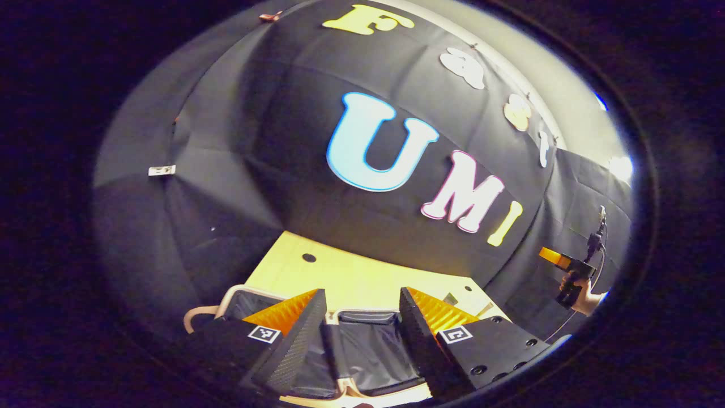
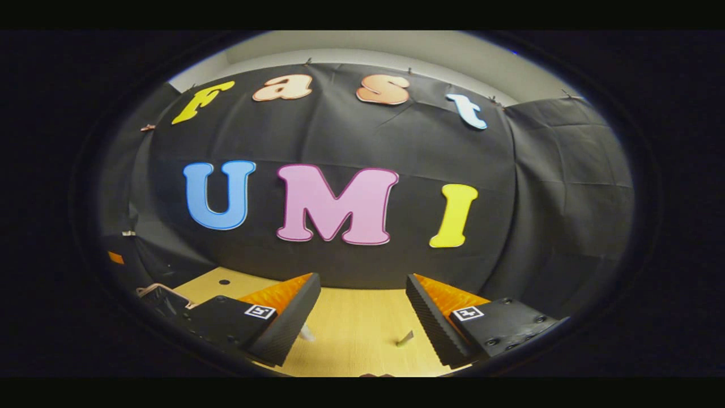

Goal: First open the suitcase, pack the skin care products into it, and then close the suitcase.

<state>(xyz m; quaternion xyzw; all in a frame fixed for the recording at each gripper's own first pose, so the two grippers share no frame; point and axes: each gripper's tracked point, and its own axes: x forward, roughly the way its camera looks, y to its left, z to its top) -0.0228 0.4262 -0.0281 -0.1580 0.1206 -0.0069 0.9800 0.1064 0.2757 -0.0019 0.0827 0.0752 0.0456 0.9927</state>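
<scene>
The suitcase (image 1: pixel 362 351) is seen lying open on the table (image 1: pixel 362 277), directly below the spread, empty left tongs (image 1: pixel 362 328). The right tongs (image 2: pixel 362 317) are held spread and empty over bare table. Packing is judged next; skin care products must first be located.

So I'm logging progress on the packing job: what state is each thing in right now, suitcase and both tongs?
Suitcase: lid open, dark lined compartment showing below the left tongs; no products visible in the part shown.
Left tongs: open, holding nothing, above the suitcase.
Right tongs: open, holding nothing, over the bare wooden table.
</scene>
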